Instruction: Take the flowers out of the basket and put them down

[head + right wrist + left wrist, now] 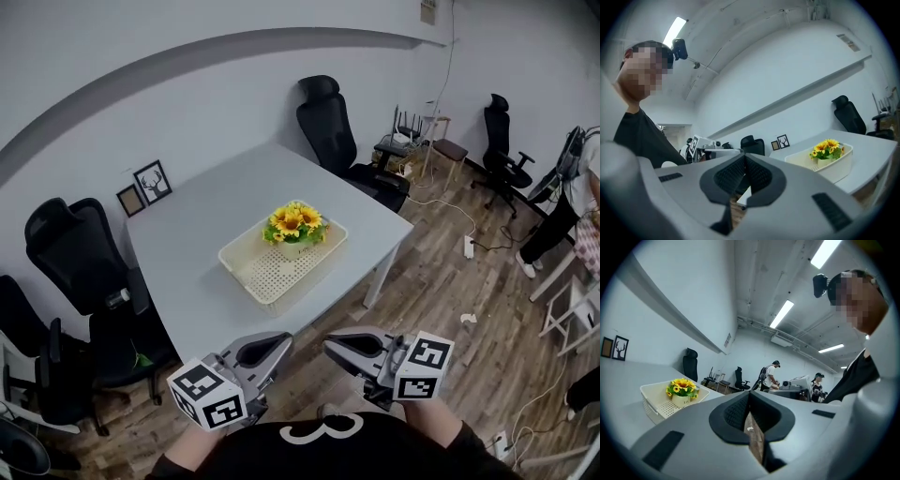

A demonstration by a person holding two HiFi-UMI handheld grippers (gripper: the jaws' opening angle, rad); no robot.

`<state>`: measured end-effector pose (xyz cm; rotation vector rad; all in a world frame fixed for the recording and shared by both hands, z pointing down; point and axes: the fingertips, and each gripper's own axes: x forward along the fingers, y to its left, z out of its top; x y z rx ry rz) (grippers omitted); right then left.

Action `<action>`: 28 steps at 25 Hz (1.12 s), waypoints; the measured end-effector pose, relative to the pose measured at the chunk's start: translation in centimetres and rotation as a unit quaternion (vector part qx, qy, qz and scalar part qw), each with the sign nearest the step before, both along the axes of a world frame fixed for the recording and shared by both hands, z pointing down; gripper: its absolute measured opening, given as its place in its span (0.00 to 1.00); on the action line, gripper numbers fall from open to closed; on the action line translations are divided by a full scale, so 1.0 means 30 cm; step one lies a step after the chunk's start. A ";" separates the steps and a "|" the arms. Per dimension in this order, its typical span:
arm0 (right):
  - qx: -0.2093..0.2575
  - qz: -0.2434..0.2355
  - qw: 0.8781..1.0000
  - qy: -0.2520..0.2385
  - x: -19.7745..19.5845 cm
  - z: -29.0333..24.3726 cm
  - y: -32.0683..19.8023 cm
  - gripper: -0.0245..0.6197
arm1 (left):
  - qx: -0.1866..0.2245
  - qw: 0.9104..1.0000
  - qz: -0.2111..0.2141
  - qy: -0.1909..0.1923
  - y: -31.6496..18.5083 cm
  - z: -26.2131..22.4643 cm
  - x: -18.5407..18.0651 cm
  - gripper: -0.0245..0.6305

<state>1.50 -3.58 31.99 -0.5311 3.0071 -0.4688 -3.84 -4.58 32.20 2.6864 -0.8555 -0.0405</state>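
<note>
Head view: looking steeply down over a room with a wooden floor [450, 300] and a grey table [197, 244] in the middle.
Table: standing against a pale wall [141, 103], carrying a basket [265, 274] near its right-hand edge.
Chairs: black office chairs standing around the table, one [330, 127] at the far end, one [70, 248] at the left side, a third [502, 150] well apart on the floor.
Basket: white and shallow with a slotted bottom, lying flat on the table, holding the flowers [295, 225] at its far end; showing also in the left gripper view [649, 401] and the right gripper view [836, 166].
Left gripper [267, 349]: being held low in front of the person, off the near edge of the table, well apart from the basket; jaws pressing together with nothing between them, as showing in the left gripper view [749, 395].
Right gripper [352, 345]: hanging just beside the left one, equally far from the basket; jaws meeting at the tips and gripping nothing, as showing in the right gripper view [744, 157].
Flowers: yellow sunflowers with green leaves, sitting upright in a small white pot [293, 248] inside the basket, untouched by either gripper; appearing in both gripper views [682, 386] [827, 147].
Frames: two small pictures [152, 181] leaning against the wall at the far left corner of the table.
</note>
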 end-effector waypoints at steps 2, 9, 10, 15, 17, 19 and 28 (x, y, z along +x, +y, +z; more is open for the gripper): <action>0.000 -0.003 1.000 0.000 0.045 -0.004 -0.085 0.05 | 0.001 1.000 -0.006 -0.012 -0.082 0.005 0.045 0.06; 0.017 -0.017 1.000 -0.001 0.185 -0.039 -0.277 0.05 | 0.010 1.000 -0.018 -0.023 -0.274 -0.017 0.196 0.06; 0.020 -0.019 1.000 -0.001 0.200 -0.044 -0.293 0.05 | 0.013 0.999 -0.019 -0.025 -0.285 -0.020 0.214 0.06; 0.022 -0.029 0.999 -0.006 0.229 -0.039 -0.335 0.05 | 0.001 0.999 -0.002 -0.037 -0.310 -0.001 0.288 0.06; 0.020 -0.030 0.999 -0.007 0.232 -0.029 -0.351 0.05 | 0.002 0.999 0.005 -0.043 -0.327 0.000 0.311 0.06; 0.015 -0.027 0.999 -0.008 0.242 -0.017 -0.369 0.05 | 0.002 0.999 0.005 -0.051 -0.346 0.007 0.317 0.06; -0.010 -0.005 1.000 -0.013 0.261 0.016 -0.518 0.05 | -0.024 0.999 0.006 -0.047 -0.509 0.060 0.286 0.06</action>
